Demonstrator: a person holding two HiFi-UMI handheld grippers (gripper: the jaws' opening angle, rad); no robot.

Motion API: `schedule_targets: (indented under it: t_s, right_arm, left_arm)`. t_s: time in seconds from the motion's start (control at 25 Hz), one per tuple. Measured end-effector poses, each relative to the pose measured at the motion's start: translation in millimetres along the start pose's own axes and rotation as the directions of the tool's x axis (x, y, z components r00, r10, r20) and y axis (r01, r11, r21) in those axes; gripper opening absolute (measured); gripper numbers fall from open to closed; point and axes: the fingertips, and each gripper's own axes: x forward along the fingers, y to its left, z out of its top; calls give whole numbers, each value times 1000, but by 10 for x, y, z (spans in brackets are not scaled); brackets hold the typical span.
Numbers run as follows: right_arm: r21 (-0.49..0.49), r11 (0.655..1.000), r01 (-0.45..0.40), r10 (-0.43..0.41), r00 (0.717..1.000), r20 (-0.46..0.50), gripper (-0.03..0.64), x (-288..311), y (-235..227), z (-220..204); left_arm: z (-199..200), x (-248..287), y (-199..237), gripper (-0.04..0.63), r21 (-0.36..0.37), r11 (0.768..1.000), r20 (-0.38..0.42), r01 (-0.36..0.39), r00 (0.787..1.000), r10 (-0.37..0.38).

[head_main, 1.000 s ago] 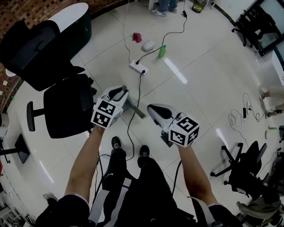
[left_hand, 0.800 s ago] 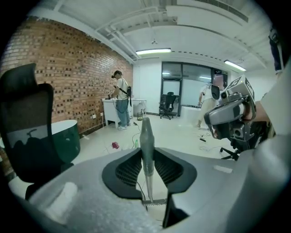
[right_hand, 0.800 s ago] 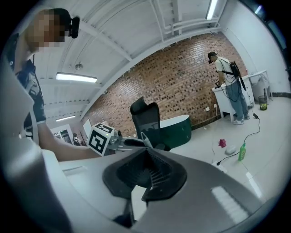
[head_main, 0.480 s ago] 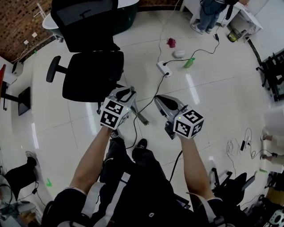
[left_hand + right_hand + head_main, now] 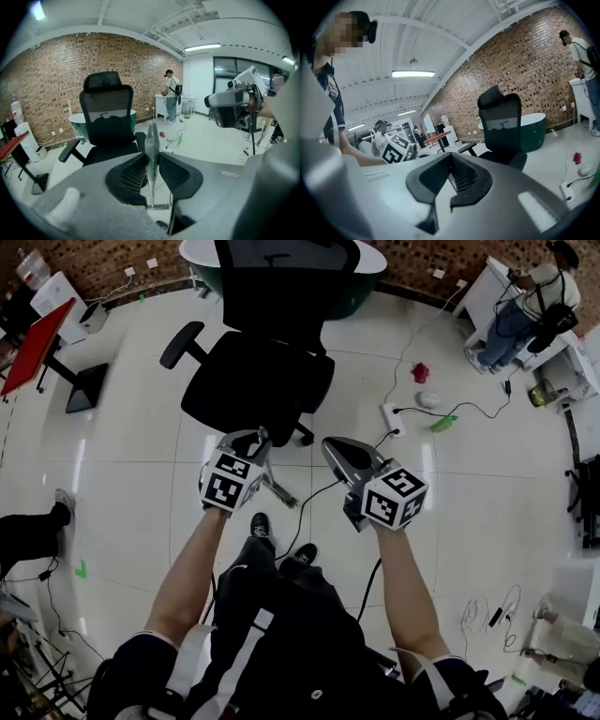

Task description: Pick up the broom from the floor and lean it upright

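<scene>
My left gripper (image 5: 251, 440) is shut on the thin grey handle of the broom (image 5: 151, 140). The handle runs down between the black pads (image 5: 133, 176) to the brush head (image 5: 157, 206) near the floor. In the head view the brush head (image 5: 279, 491) pokes out below the left gripper, above the person's shoes. The right gripper (image 5: 339, 450) floats beside it to the right, apart from the broom. In the right gripper view its jaws (image 5: 450, 174) stand together with nothing between them.
A black office chair (image 5: 262, 371) stands just ahead of both grippers, with a dark green tub (image 5: 361, 282) behind it by the brick wall. A power strip (image 5: 392, 418), its cable, a green bottle (image 5: 443, 423) and a red rag lie at right. A person (image 5: 525, 310) stands far right.
Both grippers and the head have swung left with the broom. The office chair has gone from the left side to straight ahead; the power strip and bottle have slid off to the right.
</scene>
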Motion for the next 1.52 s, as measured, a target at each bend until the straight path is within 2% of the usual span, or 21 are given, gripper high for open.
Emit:
schedule_targets:
  t_s: [0.28, 0.4, 0.56, 0.8, 1.2, 1.32, 1.44, 1.52]
  right_arm:
    - [-14, 987, -162, 161, 985, -54, 3, 645, 397, -69]
    - [-9, 981, -194, 193, 979, -72, 3, 842, 500, -91]
    - [0, 979, -203, 202, 974, -100, 3, 1066, 557, -131]
    - [23, 988, -150, 151, 981, -119, 3, 1173, 347, -134]
    - [68, 997, -25, 34, 990, -138, 3, 1338, -217, -96]
    - [74, 997, 2, 8, 990, -140, 3, 1391, -378, -58]
    - [77, 997, 16, -5, 989, -145, 3, 1490, -490, -46]
    - [80, 997, 20, -8, 989, -150, 3, 1540, -536, -45]
  left_arm:
    - [-378, -460, 602, 91, -95, 981, -40, -167, 986, 164]
    - [-502, -534, 844, 91, -117, 967, -50, -227, 974, 222]
    - [-711, -431, 1127, 91, -150, 950, -84, -273, 961, 263]
    - [-949, -84, 1426, 92, -208, 937, -124, -282, 957, 261]
    - [-567, 808, 1962, 94, -247, 926, -85, -284, 959, 272]
    - [-440, 1031, 2108, 94, -239, 923, -68, -302, 953, 295]
    - [-426, 1165, 2270, 95, -249, 909, -50, -333, 942, 331]
    - [-427, 1221, 2305, 97, -245, 911, -39, -333, 942, 333]
